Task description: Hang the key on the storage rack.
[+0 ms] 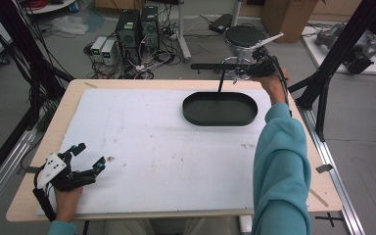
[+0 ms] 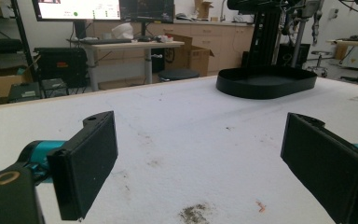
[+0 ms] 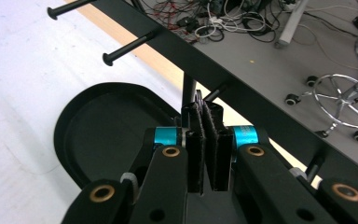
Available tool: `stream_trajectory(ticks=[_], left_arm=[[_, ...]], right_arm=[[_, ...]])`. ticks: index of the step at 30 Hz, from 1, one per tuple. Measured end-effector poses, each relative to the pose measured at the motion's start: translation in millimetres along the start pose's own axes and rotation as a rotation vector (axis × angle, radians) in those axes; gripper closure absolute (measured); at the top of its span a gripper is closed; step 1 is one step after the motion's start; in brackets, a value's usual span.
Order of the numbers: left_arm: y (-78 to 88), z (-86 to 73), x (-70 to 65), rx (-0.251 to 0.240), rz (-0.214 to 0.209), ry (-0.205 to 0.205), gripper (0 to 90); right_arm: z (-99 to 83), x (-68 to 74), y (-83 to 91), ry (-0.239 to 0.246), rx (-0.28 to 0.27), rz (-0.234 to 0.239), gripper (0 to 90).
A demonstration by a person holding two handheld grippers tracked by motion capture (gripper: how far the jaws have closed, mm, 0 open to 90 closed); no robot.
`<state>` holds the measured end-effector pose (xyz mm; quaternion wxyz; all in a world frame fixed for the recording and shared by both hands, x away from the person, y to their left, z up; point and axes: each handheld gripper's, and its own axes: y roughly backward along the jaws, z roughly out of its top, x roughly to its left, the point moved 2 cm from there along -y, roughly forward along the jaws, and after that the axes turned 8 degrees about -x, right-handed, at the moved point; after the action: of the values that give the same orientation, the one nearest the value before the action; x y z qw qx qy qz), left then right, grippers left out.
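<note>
Black jaws on the right gripper [image 3: 208, 149] are pressed tight together with nothing visible between them, up at the crossbar [image 3: 242, 88] of the peg rack, right by its post [image 3: 189, 91], and below sits the oval tray [image 1: 220, 108] at the far right of the white mat [image 1: 142, 147]. Over at the near left corner, the left gripper [image 1: 89, 157] rests on the mat, jaws spread wide, empty

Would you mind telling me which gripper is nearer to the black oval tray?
Right. The right gripper is up at the stand's bar just beyond the tray; the left gripper sits at the table's near left corner, far from it.
</note>
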<state>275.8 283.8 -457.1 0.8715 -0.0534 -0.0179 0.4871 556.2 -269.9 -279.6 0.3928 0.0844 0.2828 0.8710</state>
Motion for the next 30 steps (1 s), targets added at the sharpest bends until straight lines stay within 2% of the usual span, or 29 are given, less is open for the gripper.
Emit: stream_trajectory(ticks=[9,10,12,13,14,15,17,19,21,22,23,26,28,30], left_arm=[[0.0,0.0,0.0,0.003,0.0,0.0,11.2],[0.0,0.0,0.0,0.003,0.0,0.0,11.2],[0.0,0.1,-0.1,0.005,0.001,0.0,11.2],[-0.1,0.1,-0.2,0.004,-0.001,0.0,11.2],[-0.1,0.0,-0.2,0.004,0.001,0.0,11.2],[0.0,0.1,-0.2,0.004,0.0,0.0,11.2],[-0.1,0.0,-0.1,0.002,0.0,0.0,11.2],[-0.2,0.0,0.1,-0.003,0.001,0.006,11.2],[0.0,0.1,0.1,-0.001,0.001,0.009,11.2],[0.0,0.1,0.1,-0.001,0.001,0.009,11.2],[0.0,0.1,0.3,-0.002,0.002,0.007,11.2],[0.2,0.1,0.1,-0.001,0.002,0.001,11.2],[0.4,0.0,-0.3,-0.004,0.002,0.002,11.2],[0.4,0.1,-0.2,-0.005,0.002,0.003,11.2]], right_arm=[[0.3,-2.4,2.7,-0.007,-0.029,-0.036,77.6],[0.2,-2.4,3.6,-0.018,-0.039,-0.035,72.9],[0.5,-1.2,5.2,-0.043,-0.066,-0.02,57.6],[0.5,-1.2,5.2,-0.043,-0.066,-0.02,57.6],[0.7,0.4,5.6,-0.062,-0.078,-0.008,46.5],[0.9,5.7,6.6,-0.084,-0.105,-0.003,17.2],[1.2,11.1,8.7,-0.113,-0.12,0.004,0.6],[1.5,17.4,15.8,-0.112,-0.169,0.046,0.7],[1.4,22.6,25.0,-0.117,-0.218,0.049,0.7],[1.4,22.6,25.0,-0.117,-0.218,0.049,0.7],[-1.5,28.0,34.5,-0.118,-0.244,0.064,0.7],[-5.3,34.5,43.9,-0.099,-0.222,0.069,0.7],[-9.2,41.8,52.4,-0.073,-0.278,0.085,0.7],[-16.3,49.0,60.0,-0.066,-0.295,0.099,0.7]])
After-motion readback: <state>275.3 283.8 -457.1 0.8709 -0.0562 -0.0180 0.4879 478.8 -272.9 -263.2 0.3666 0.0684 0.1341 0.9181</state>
